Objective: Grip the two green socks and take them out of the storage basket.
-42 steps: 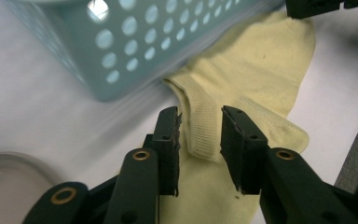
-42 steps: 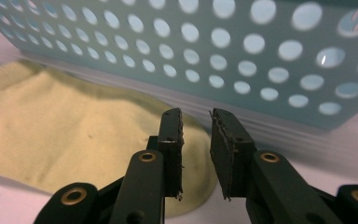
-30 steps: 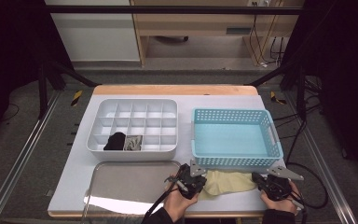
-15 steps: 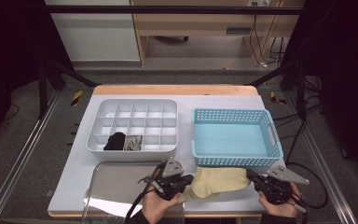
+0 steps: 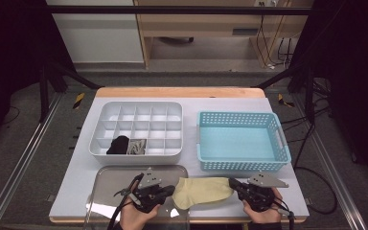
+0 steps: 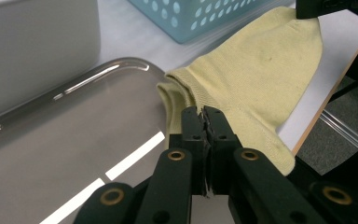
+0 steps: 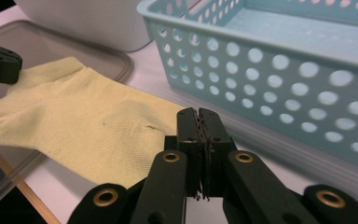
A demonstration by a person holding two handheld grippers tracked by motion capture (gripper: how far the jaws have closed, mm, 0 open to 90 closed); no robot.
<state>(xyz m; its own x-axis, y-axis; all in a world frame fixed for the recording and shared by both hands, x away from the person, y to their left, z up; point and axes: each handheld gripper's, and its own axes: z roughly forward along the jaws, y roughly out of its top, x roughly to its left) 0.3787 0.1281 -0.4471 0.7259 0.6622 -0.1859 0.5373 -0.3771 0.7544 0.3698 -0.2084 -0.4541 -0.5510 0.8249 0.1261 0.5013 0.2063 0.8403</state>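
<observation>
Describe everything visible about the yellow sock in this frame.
The yellow sock is a pale yellow knit ankle sock, stretched roughly flat between both grippers at the table's near edge. The left gripper is shut on one end beside the steel tray, the right gripper on the other, in front of the blue basket.

The high view looks forward and down from above the near edge of the table, taking in its whole top and the floor beyond. Each gripper view rides low and close behind its own black jaws, near the front edge. Both share the sock, the basket wall and the tray.
</observation>
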